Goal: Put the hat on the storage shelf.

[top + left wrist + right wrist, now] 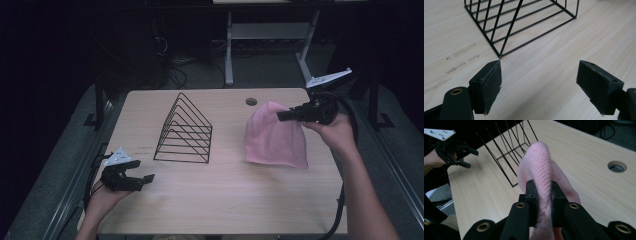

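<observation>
A pink knitted hat [275,137] hangs at the right of the table, its lower edge resting on the wood. My right gripper [281,115] is shut on the hat's top fold, and the right gripper view shows the pink knit [541,173] pinched between the two jaws. A black wire rack [185,131] shaped like a triangle stands in the table's middle. My left gripper [141,182] hovers open near the front left corner with nothing between its pads [489,86], pointing at the rack's near corner [499,55].
The light wooden table [220,195] has a round cable hole [251,102] at the back right. Behind it stand white desk legs [229,50] and cables on the dark floor. In the right gripper view the left gripper [464,152] sits far left beside the rack [509,152].
</observation>
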The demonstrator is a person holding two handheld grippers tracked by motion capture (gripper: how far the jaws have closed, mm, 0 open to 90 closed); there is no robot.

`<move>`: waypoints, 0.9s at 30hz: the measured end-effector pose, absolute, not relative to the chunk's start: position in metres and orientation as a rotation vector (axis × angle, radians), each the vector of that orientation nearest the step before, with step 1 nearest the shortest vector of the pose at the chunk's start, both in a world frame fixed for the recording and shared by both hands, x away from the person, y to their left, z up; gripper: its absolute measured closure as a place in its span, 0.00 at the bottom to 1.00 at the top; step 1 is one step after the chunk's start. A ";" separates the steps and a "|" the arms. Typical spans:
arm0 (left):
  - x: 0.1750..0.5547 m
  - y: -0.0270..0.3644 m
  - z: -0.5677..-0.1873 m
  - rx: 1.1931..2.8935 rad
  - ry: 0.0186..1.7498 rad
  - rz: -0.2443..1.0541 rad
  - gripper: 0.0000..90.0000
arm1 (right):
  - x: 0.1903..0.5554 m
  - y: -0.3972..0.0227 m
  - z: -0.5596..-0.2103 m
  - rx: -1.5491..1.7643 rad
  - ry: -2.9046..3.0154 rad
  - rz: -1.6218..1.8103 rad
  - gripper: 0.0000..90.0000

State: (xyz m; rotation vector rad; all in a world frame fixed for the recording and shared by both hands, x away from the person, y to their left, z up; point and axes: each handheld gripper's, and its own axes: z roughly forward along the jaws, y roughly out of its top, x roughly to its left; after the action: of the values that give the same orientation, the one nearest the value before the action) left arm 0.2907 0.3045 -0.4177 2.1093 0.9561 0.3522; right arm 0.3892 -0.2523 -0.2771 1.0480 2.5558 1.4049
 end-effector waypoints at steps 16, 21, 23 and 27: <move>0.300 0.294 -0.366 2.090 0.786 0.295 0.24 | 0.383 -0.217 -0.241 0.879 2.586 1.452 0.89; 0.305 0.287 -0.351 2.086 0.732 0.276 0.24 | 0.381 -0.207 -0.230 0.827 2.590 1.475 0.89; 0.307 0.283 -0.346 2.099 0.711 0.278 0.24 | 0.380 -0.203 -0.226 0.811 2.597 1.480 0.89; 0.310 0.276 -0.338 2.105 0.679 0.270 0.24 | 0.379 -0.194 -0.221 0.778 2.607 1.491 0.89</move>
State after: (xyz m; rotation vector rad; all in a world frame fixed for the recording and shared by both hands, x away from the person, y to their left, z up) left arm 0.3103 0.2760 -0.3375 2.1054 0.6787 0.2704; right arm 0.3792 -0.1943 -0.2213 0.7784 2.6073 1.4910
